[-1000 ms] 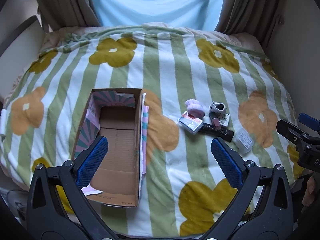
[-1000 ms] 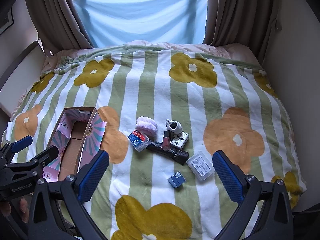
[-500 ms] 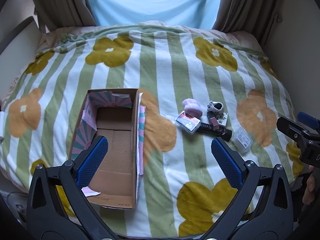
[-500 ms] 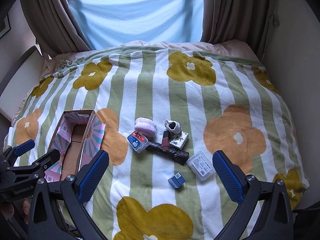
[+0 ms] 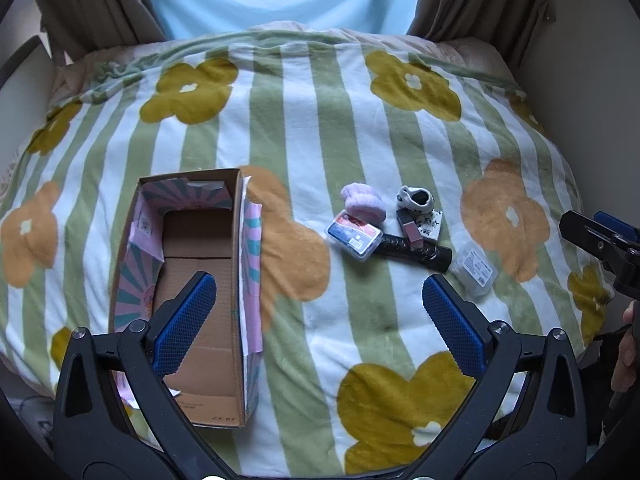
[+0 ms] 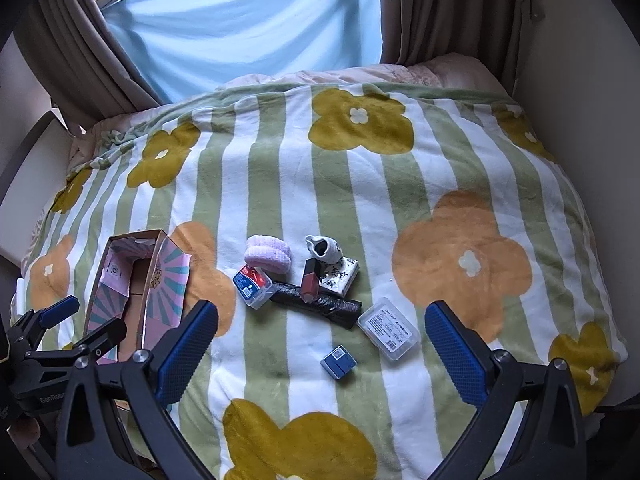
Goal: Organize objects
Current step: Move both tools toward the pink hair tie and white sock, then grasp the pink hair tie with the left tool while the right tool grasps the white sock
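Both tools were held above the near edge of the bed (image 6: 360,184), jaws spread wide and holding nothing. In the right wrist view the right tool (image 6: 320,344) faced the cluster of loose objects at about 12 o'clock: a small blue box (image 6: 338,361) nearest, a clear plastic case (image 6: 389,329) at 1 o'clock, and beyond them a black roll (image 6: 316,303) whose long axis ran from 10 to 4 o'clock, a pink bundle (image 6: 267,254) and a red-and-blue case (image 6: 252,285). In the left wrist view the open cardboard box (image 5: 192,280) lay at 11 o'clock of the left tool (image 5: 318,320), its long axis toward 12, with the cluster well apart at 2 o'clock. By this layout, the right tool was judged nearer the objects, the left nearer the box.
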The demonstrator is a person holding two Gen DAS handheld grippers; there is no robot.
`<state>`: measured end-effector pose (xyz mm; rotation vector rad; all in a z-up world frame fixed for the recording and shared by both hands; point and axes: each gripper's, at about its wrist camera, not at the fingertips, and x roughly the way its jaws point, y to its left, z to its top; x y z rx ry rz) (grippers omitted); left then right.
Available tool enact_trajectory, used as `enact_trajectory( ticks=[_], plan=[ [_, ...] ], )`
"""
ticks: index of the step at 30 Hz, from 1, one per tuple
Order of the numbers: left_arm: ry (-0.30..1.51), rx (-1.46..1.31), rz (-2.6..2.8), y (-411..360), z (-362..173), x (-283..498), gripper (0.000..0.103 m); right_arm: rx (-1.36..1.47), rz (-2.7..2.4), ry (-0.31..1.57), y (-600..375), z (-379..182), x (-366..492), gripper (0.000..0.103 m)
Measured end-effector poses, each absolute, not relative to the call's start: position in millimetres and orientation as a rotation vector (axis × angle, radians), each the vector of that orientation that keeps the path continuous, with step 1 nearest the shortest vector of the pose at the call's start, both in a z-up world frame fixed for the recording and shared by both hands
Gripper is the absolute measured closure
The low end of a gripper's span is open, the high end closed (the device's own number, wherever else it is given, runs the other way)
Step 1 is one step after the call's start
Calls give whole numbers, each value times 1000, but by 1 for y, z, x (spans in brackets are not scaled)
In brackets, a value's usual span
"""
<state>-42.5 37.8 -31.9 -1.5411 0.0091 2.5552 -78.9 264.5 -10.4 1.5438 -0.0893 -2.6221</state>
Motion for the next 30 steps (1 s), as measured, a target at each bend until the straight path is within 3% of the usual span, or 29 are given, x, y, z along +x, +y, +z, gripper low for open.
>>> enact_trajectory(
  ticks=[23, 30],
  plan=[
    [188, -1718, 2366, 144, -184, -180, 1, 1702, -2332, -141, 292, -169, -227, 1],
    [258, -1765, 2316, 163, -234, -209, 1, 1711, -2189, -115, 280, -216, -249, 11]
  ],
)
